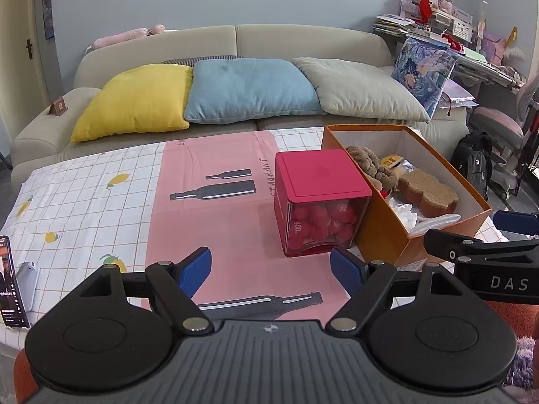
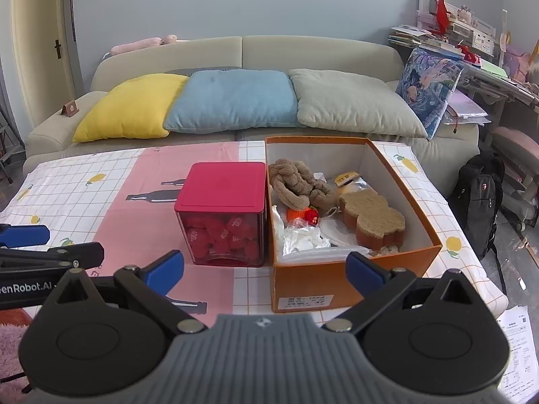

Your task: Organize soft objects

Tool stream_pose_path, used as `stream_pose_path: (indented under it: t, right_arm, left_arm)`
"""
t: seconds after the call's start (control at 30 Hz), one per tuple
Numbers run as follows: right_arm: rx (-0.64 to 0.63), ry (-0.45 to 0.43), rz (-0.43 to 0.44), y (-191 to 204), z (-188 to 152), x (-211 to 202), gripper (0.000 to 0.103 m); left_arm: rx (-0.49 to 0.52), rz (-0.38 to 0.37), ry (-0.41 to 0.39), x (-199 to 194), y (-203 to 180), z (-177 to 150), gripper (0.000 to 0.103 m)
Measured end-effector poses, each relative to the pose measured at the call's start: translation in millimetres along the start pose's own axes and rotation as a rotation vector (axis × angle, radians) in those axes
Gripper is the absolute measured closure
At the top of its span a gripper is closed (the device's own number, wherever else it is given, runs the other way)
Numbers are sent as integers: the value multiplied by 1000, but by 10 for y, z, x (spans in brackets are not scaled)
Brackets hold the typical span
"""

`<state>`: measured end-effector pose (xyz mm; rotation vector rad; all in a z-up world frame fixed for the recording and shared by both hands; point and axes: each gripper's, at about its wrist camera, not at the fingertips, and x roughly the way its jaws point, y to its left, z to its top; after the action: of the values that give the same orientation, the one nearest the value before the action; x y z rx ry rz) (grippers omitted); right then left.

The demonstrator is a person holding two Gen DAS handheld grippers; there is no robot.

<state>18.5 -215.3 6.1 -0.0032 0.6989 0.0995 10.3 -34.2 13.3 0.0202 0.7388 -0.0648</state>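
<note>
Both the left tool (image 1: 271, 271) and right tool (image 2: 264, 271) are hovering wide open and empty over the bench (image 2: 111, 198), while soft toys are lying gathered in the orange box (image 2: 337, 279) beside the red container (image 2: 222, 215).

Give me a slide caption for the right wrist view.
Open right claw facing an orange box of soft toys beside a red-lidded jar.

Beige sofa (image 2: 242, 50) against grey-blue wall (image 2: 252, 0).

Four cushions (image 2: 232, 101), two boxes (image 2: 353, 269)
</note>
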Motion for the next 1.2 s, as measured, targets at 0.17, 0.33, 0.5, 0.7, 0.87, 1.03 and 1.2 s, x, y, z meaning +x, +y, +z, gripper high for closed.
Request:
stream_pose_path:
  t: [0.17, 0.33, 0.5, 0.7, 0.87, 1.03, 1.2]
  right_arm:
    - [1, 3, 5, -2, -5, 3, 3]
    - [1, 2, 8, -6, -7, 3, 3]
    - [1, 6, 10, -6, -9, 2, 3]
    - [1, 8, 10, -10, -15, 9, 3]
    - [7, 12, 11, -21, -22, 21, 3]
    - [7, 13, 11, -22, -23, 22, 3]
    - [8, 14, 11, -23, -22, 23, 3]
  left_arm:
    - [-1, 0, -1, -2, 1, -3, 9]
    - [-1, 0, 1, -3, 1, -4, 9]
    - [0, -2, -2, -12, -1, -6, 9]
    - [0, -4, -2, -13, -14, -11, 9]
    - [0, -4, -1, -15, -15, -12, 9]
    - [2, -6, -2, -17, -28, -13, 9]
    - [1, -8, -3, -28, -41, -19, 9]
